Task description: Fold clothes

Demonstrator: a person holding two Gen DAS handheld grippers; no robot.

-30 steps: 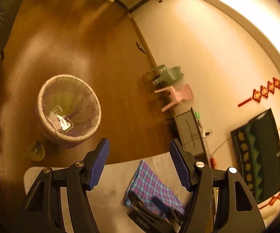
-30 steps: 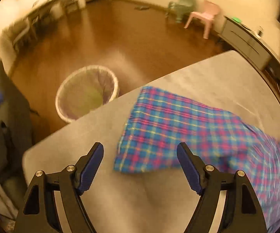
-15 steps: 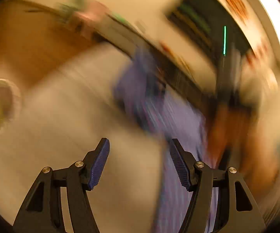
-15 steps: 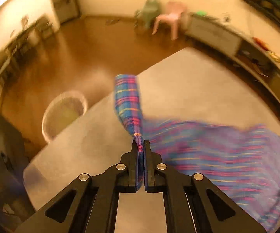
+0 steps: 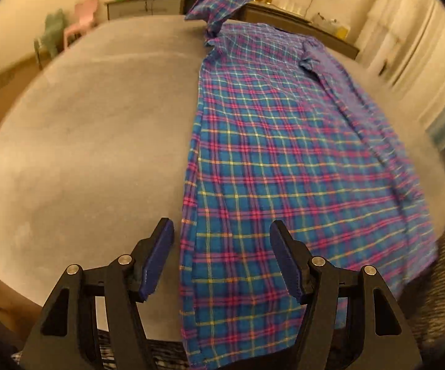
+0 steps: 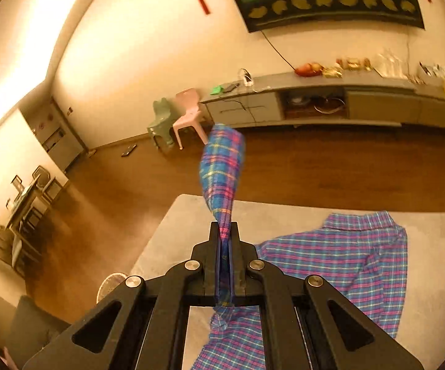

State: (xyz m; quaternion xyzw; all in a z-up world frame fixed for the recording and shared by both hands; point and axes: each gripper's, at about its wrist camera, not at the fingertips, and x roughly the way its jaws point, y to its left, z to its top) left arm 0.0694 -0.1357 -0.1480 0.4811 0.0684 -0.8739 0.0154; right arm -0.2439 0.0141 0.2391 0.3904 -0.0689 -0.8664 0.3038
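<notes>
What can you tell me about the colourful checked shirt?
The plaid shirt looks like thin woven cloth, blue with pink and yellow lines. Most of it lies spread on the grey table, its hem at the near edge. One sleeve is lifted off the table, pinched in the shut right gripper, its end flopping above the fingers. The left gripper hovers open over the hem's left edge, not holding it.

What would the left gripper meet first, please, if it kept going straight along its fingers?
Most likely the plaid shirt lying on the grey table: the open left gripper points at the shirt's near left edge, though its height above the cloth is unclear.
</notes>
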